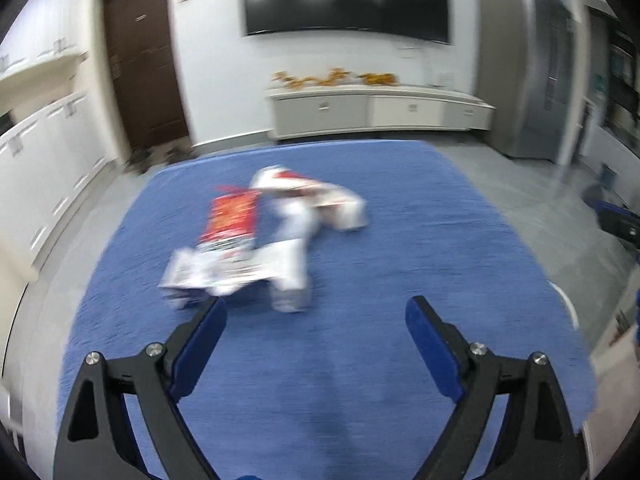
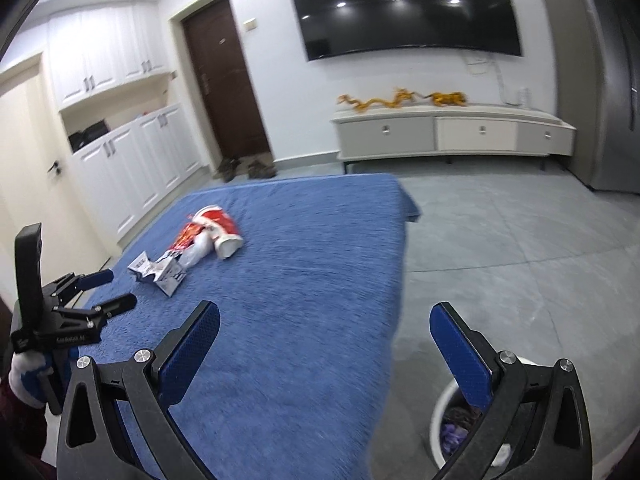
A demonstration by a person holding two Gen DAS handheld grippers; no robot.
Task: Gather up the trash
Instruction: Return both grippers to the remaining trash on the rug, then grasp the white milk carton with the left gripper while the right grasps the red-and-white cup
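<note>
White bin [image 2: 440,412] holding purple and white scraps, both grippers – left [image 1: 316,312], right [image 2: 325,320] – wide, empty.

Crumpled red-and-white wrappers [image 2: 202,240] heaped on blue cloth [image 2: 312,280]; white bin [image 2: 438,420] on floor beside it.

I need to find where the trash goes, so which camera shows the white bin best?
The right wrist view: the white bin stands on the floor beside the blue-covered table, partly hidden by a finger. The left wrist view does not show it.

white walls, a dark door [image 2: 224,80], a wall-mounted tv [image 2: 404,8], a low sideboard [image 2: 452,136], grey floor [image 2: 520,240].
</note>
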